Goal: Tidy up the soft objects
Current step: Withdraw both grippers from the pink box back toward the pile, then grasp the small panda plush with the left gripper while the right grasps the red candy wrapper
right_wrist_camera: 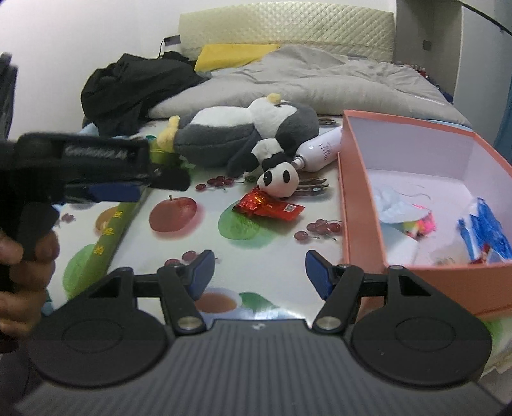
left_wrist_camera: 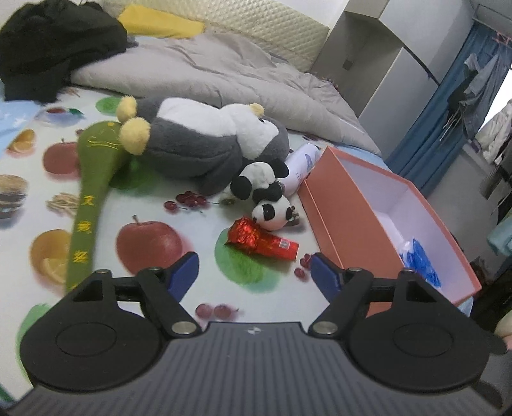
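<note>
We hold both the left gripper [left_wrist_camera: 254,272] and right gripper [right_wrist_camera: 259,272] open and empty. We should straddle the panda [left_wrist_camera: 272,211] squarely, then squeeze gently before lifting toward the box [left_wrist_camera: 336,230].

Counts: two plush toys, one grey penguin [left_wrist_camera: 198,144] and one small panda [left_wrist_camera: 265,192]; one green plush spoon [left_wrist_camera: 92,179]; one white bottle [left_wrist_camera: 300,166]; one red foil packet [left_wrist_camera: 262,240]; one pink box [left_wrist_camera: 352,224]; two grippers, left [left_wrist_camera: 254,275] and right [right_wrist_camera: 259,272].

Quilted headboard [right_wrist_camera: 288,22], blue curtain [left_wrist_camera: 448,105], white wall [right_wrist_camera: 80,32]
</note>
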Demonstrator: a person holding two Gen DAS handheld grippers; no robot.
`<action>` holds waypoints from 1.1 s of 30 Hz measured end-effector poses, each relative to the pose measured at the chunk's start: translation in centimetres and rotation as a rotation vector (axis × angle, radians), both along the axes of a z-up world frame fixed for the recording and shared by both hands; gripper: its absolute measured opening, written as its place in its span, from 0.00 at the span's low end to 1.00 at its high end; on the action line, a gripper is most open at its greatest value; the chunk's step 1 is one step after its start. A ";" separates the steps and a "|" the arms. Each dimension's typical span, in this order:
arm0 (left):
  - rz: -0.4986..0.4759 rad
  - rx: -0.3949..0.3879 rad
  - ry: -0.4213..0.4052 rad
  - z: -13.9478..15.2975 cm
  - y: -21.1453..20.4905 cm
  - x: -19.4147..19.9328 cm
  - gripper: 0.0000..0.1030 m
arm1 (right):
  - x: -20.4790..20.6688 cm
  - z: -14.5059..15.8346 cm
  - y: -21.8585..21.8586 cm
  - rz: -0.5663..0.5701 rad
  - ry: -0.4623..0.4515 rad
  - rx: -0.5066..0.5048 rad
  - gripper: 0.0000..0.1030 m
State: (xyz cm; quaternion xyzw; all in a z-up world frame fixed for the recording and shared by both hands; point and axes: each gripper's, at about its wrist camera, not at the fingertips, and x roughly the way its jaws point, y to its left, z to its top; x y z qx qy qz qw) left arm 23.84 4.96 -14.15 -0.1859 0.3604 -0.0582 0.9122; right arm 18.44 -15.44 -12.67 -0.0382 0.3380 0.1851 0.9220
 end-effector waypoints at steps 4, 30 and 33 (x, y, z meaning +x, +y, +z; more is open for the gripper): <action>-0.033 -0.036 0.005 -1.1 -0.1 3.1 0.73 | 2.1 -1.1 1.0 0.019 0.000 -0.032 0.60; -0.223 -0.180 0.206 -8.9 -1.9 21.8 0.63 | 13.7 -6.9 4.2 0.063 0.032 -0.072 0.64; -0.227 -0.171 0.186 -8.8 -2.2 22.0 0.56 | 13.9 -7.0 4.5 0.064 0.013 -0.085 0.64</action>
